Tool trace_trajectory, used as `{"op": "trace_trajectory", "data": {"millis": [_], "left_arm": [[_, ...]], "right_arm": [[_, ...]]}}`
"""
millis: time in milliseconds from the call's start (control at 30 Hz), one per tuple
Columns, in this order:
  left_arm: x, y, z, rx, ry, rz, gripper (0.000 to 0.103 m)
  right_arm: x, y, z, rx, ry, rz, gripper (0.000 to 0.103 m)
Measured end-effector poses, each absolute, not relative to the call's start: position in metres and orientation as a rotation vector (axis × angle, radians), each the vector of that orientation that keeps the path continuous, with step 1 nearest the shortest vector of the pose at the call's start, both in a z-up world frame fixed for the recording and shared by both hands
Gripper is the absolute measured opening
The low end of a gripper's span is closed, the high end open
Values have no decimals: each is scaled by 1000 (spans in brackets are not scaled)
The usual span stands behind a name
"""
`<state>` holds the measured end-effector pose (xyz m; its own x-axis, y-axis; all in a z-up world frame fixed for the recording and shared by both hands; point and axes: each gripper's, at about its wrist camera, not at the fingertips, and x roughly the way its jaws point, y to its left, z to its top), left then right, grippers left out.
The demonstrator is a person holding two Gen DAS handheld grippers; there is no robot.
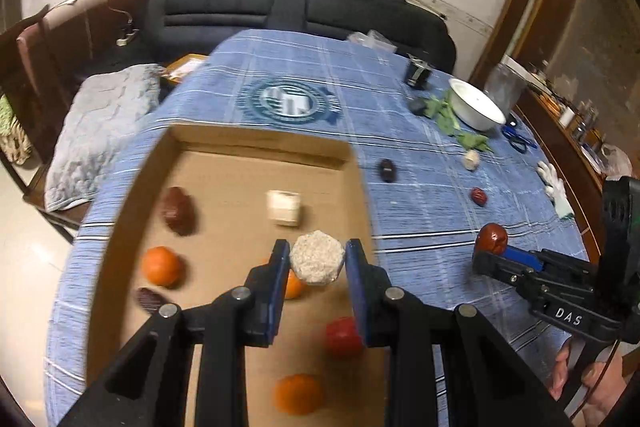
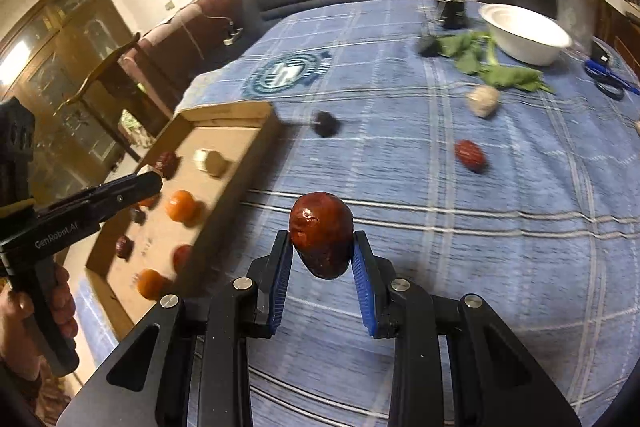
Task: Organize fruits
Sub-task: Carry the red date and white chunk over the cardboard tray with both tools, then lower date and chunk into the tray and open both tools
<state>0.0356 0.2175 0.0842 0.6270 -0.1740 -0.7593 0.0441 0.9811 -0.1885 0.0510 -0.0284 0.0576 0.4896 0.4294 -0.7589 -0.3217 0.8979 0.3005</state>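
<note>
- The left gripper [image 1: 317,263] is clenched on a pale, grainy hexagonal cake [image 1: 317,262], held above the cardboard tray [image 1: 256,147].
- The right gripper [image 2: 322,255] grasps a glossy, wrinkled red date [image 2: 321,239] over the blue checked cloth [image 2: 500,227].
- Farther off, another date [image 2: 470,155] lies well apart on the cloth.

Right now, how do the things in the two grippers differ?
The left gripper pinches a pale, grainy hexagonal block above the cardboard tray; the right gripper pinches a dark red, glossy, oval date above the blue tablecloth. Both are lifted clear.
</note>
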Motion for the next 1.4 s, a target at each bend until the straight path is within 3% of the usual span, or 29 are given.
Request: {"op": "trace_trajectory", "data": {"millis": [533,1400], "left_arm": [[66,297,81,-192,876,-24,31],[161,290,20,-195,1026,-57,31]], "right_arm": [[94,82,76,66,946,585,29],[173,133,26,8,1078,521,29]]}}
